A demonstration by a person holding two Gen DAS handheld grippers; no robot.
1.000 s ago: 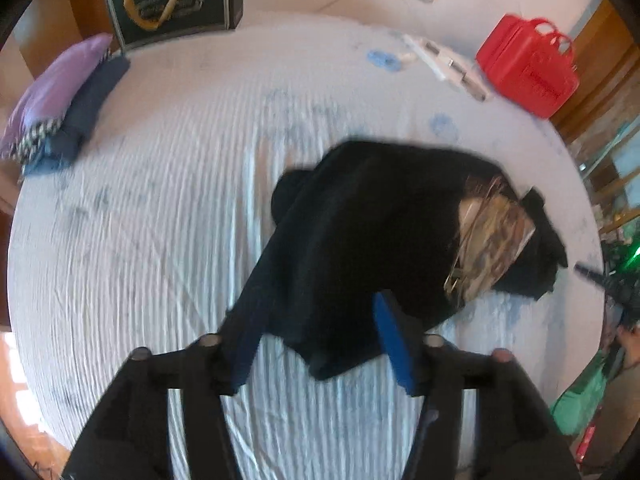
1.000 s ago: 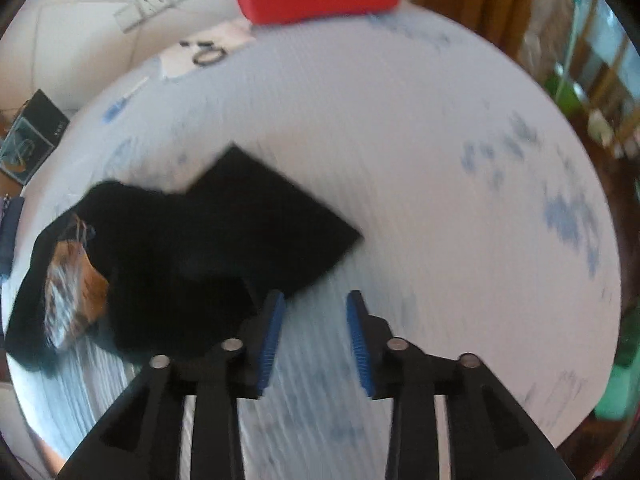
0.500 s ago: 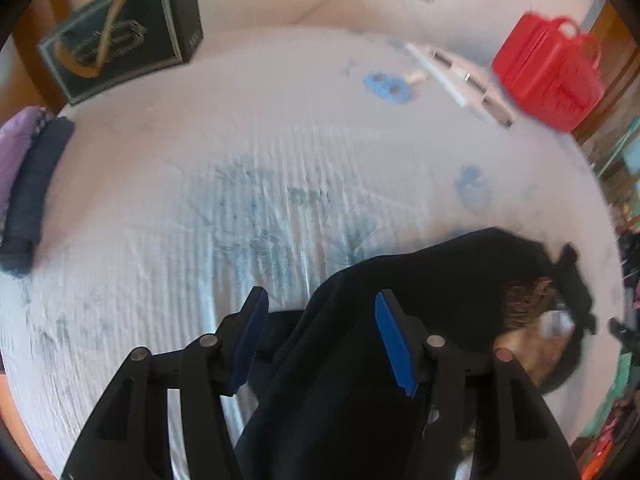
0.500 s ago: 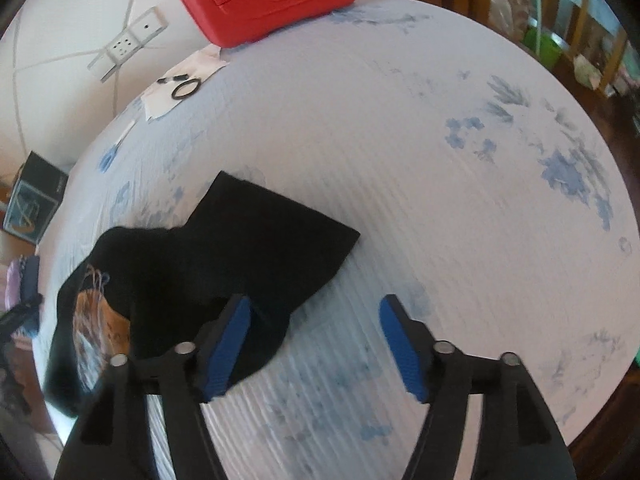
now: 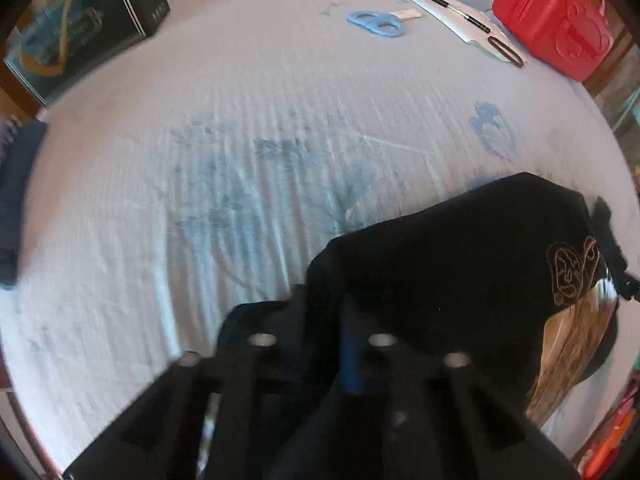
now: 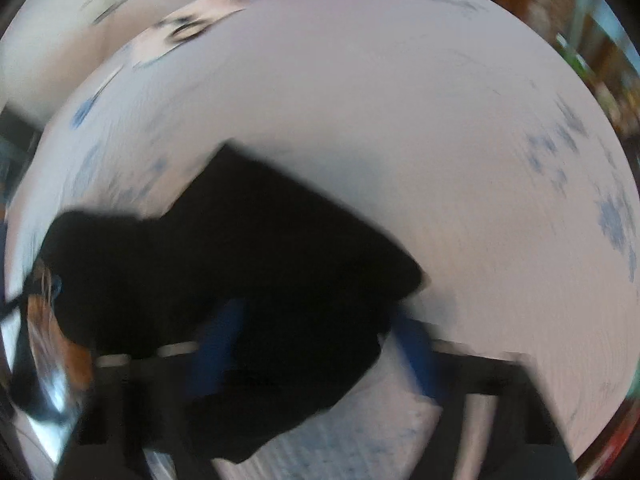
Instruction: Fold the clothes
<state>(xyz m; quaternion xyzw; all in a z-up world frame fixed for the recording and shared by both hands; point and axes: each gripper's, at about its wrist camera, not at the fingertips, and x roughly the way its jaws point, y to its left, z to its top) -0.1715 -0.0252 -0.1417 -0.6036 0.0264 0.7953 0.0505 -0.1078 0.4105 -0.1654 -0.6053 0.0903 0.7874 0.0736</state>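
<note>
The left gripper, open a moment ago, has clamped onto the near edge of the black T-shirt lying crumpled on the pale bedsheet; the right gripper is closing, seemingly astride another edge, though blur hides contact; a two-handed lift looks imminent.

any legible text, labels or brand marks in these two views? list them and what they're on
None can be read.
Dark box: small pale lettering on its side and a gold design on its face, too blurred.
Red case: embossed round emblem, no letters made out.
Black garment: outlined gold graphic, a drawing rather than words.
White paper: nothing legible.
Right wrist view: motion-blurred, no text.
</note>
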